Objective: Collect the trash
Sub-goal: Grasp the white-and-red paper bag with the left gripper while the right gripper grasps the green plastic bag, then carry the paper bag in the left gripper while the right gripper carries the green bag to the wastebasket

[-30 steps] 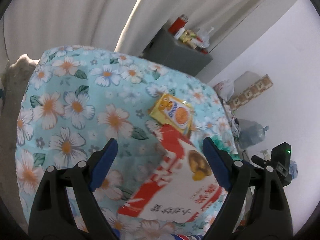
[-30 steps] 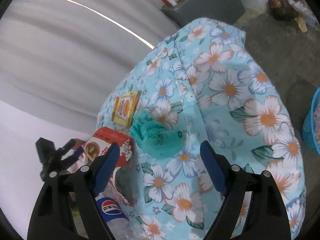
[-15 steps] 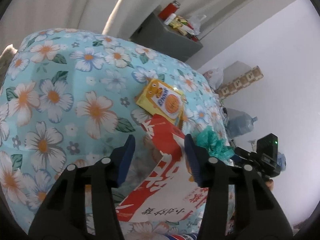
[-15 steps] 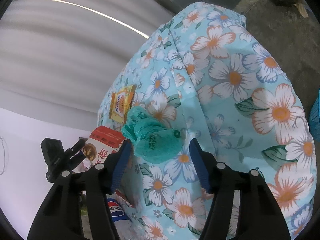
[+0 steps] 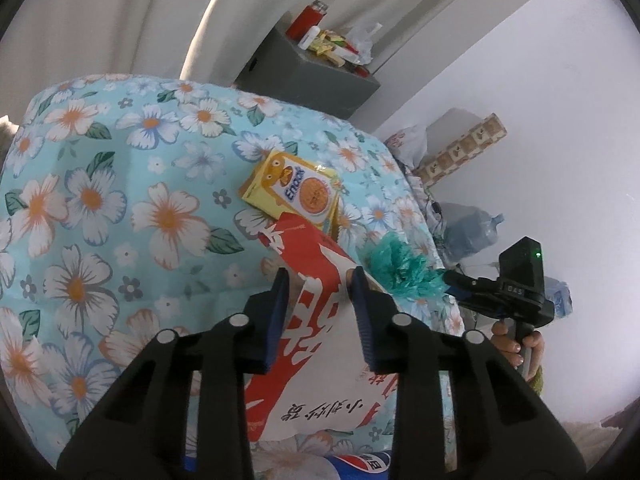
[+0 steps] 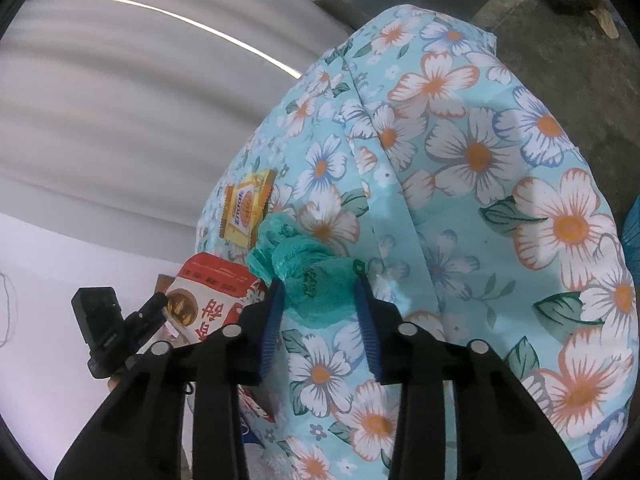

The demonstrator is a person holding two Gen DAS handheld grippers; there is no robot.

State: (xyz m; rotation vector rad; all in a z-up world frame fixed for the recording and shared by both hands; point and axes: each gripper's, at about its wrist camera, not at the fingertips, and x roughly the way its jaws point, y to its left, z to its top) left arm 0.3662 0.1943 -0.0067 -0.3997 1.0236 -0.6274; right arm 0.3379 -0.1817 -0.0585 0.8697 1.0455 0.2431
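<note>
On a floral tablecloth (image 5: 120,200) lie a red and white snack bag (image 5: 316,248), a yellow biscuit pack (image 5: 296,192) and a crumpled green plastic bag (image 5: 400,268). My left gripper (image 5: 318,280) is closing, with the snack bag's upper end between its blue pads and touching them. In the right wrist view my right gripper (image 6: 318,286) is closing around the green plastic bag (image 6: 316,284), which fills the gap from pad to pad. The snack bag (image 6: 212,292) and the biscuit pack (image 6: 244,212) lie just left of it.
A Pepsi bottle (image 5: 360,466) lies at the table's near edge. A grey cabinet (image 5: 308,72) with a red can and clutter stands behind. A water jug (image 5: 472,228) sits by the white wall. A blue basket (image 6: 632,232) shows on the concrete floor at right.
Both grippers' jaws have narrowed from wide open to close around their items: the left around the snack bag, the right around the green bag. Neither item has moved.
</note>
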